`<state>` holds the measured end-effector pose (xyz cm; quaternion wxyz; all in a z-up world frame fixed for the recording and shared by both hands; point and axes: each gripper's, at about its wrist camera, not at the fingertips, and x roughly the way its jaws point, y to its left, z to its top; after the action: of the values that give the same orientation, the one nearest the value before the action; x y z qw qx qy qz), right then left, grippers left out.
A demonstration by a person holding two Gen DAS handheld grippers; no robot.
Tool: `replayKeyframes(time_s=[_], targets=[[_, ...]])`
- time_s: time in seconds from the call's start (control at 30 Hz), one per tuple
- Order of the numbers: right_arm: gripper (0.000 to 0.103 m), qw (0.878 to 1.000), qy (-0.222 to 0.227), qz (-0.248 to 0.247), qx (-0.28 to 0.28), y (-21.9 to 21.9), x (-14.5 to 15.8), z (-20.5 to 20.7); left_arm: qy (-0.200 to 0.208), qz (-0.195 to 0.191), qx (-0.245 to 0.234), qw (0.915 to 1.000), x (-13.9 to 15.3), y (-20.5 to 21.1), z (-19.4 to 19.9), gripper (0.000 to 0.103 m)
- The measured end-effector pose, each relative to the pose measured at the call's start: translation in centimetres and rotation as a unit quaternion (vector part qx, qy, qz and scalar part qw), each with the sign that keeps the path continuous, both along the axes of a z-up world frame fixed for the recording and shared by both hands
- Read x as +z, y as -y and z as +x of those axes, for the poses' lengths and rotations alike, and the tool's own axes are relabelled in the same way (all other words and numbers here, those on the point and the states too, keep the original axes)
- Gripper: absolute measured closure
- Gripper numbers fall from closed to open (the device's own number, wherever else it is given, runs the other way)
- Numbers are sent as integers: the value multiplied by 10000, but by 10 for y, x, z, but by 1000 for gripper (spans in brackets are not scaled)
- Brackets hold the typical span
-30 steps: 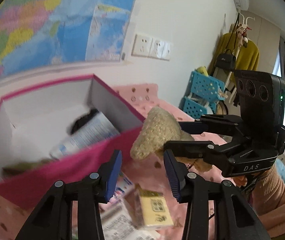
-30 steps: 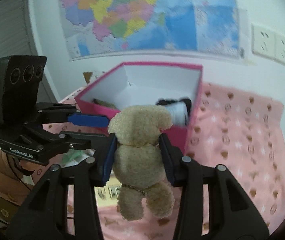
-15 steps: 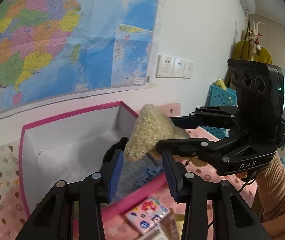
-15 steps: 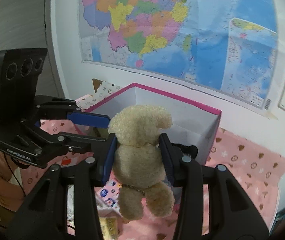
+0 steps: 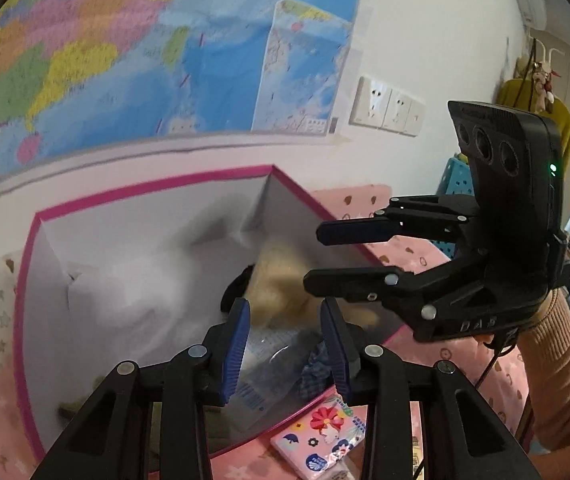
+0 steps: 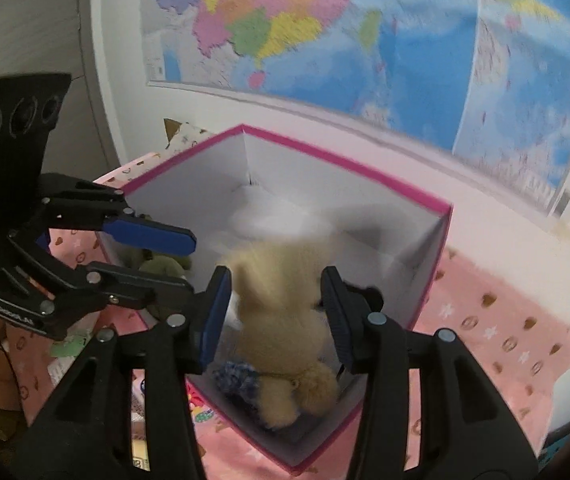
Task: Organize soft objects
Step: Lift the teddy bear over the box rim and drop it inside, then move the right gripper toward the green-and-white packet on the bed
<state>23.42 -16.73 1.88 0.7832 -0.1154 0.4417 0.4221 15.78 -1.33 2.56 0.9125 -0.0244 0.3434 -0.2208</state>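
A beige teddy bear [image 6: 281, 324] is blurred, inside the pink box [image 6: 349, 168] just below my right gripper [image 6: 277, 316], whose jaws stand open and apart from it. In the left wrist view the bear [image 5: 281, 280] lies in the box [image 5: 145, 196] on a plastic pack [image 5: 261, 376] and a black item. My right gripper [image 5: 325, 256] hovers open over the box's right side. My left gripper [image 5: 285, 344] is open and empty above the box's front wall. A green soft toy [image 6: 165, 268] lies in the box's left corner.
A pink tissue pack with flowers [image 5: 321, 440] lies on the pink spotted cloth [image 6: 497, 328] in front of the box. A wall map [image 5: 125, 52] and sockets [image 5: 385, 108] are behind. Blue crates [image 5: 453, 180] stand at the far right.
My right gripper opened and let go of the teddy bear, which dropped into the box. Both grippers moved forward over the box.
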Motion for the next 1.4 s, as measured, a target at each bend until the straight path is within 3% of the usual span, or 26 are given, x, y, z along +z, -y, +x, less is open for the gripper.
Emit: replayKeyframes(time_s=[0.13,0.47,0.9,1.07,1.2,1.4], targets=[[50,9993,-227,180,-234,15,-2,1,13,50,7,10000,-4,0,-6,67],[50,9971,-230,569,-440,34,24,-32,172,-88,70,9998,0,-9,-33,64],[46,9895,-737,1231,-163,39,47,-98,388,-332,518,9974,10,-47,-85,52],[46,9832,-1197,1359,219,16,36,-130,145,-189,808,9964,-10,-63,-100,52],[46,9739,-1782,1332,455,-12,10,-155,-189,-175,1135,9932,-32,-87,-109,52],[46,9635,-2472,965,349,-47,-31,-168,-653,-194,1420,9875,-63,-115,-116,52]])
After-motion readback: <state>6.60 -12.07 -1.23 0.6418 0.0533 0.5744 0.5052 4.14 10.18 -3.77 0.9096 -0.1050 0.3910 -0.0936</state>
